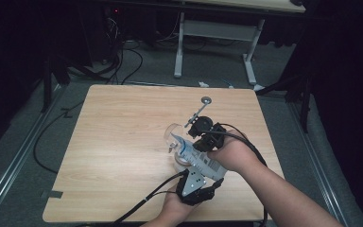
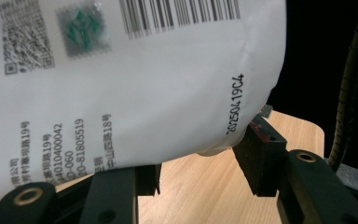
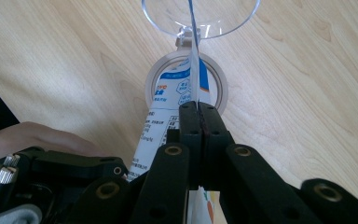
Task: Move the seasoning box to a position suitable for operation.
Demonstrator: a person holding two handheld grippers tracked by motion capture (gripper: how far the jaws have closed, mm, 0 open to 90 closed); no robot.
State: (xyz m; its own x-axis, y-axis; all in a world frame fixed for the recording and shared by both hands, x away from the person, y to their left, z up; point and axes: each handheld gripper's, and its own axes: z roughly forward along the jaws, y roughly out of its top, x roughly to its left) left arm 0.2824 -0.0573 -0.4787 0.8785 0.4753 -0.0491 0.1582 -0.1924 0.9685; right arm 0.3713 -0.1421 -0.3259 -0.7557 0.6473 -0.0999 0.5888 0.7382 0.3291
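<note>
Above the table (image 1: 113,142), pouch (image 1: 203,161) tilted, top end toward clear cup (image 1: 174,135).

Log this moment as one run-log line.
left gripper: shut on pouch bottom | right gripper: shut on pouch top edge | pouch: tilted toward clear cup | table: tape roll

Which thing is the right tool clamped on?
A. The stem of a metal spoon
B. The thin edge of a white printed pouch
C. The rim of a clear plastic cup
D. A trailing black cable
B: in the right gripper view, the right tool has its jaws pressed together on the thin edge of the white printed pouch, above the clear plastic cup.
</note>
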